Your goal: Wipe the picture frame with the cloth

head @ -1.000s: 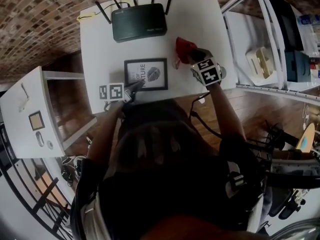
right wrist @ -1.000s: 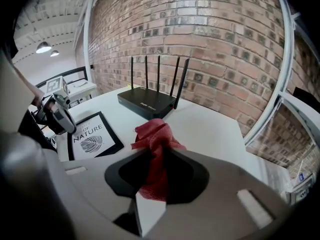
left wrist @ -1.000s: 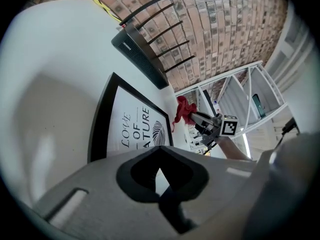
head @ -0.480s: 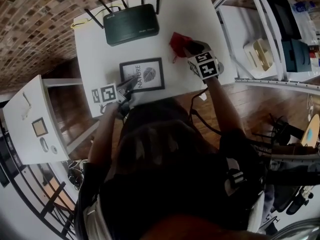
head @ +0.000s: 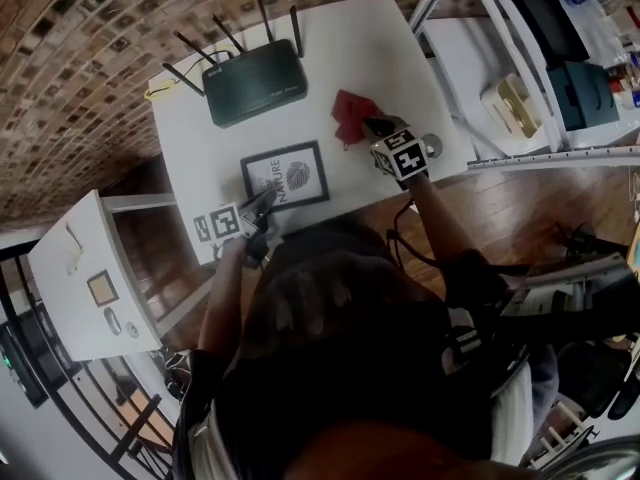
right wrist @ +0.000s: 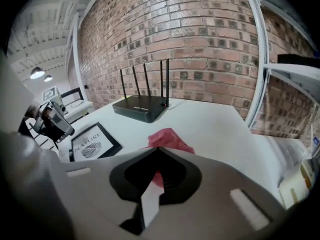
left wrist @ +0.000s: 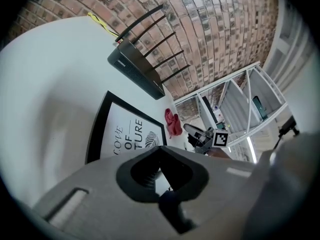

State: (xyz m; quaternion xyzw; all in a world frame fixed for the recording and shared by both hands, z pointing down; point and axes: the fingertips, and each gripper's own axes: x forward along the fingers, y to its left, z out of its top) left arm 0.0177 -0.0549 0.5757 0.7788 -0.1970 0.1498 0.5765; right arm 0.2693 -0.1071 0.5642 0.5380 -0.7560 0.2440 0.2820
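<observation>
A black picture frame [head: 286, 176] with a leaf print lies flat on the white table [head: 200, 138]. My left gripper [head: 265, 200] is shut, and its tip rests on the frame's near left corner. In the left gripper view the frame [left wrist: 125, 134] lies just beyond the closed jaws. A crumpled red cloth [head: 350, 115] lies to the right of the frame. My right gripper [head: 368, 126] is at the cloth's near edge, its jaws closing tight on a fold of it. In the right gripper view the red cloth [right wrist: 170, 139] shows between and beyond the jaws.
A black router [head: 255, 82] with several antennas stands at the back of the table, with a yellow cable [head: 158, 92] beside it. White shelving [head: 520, 98] stands to the right and a small white side table [head: 80, 278] to the left. Wooden floor lies below.
The right gripper's jaws have come together on the red cloth. The left gripper stays on the frame's corner. The head view has shifted a little.
</observation>
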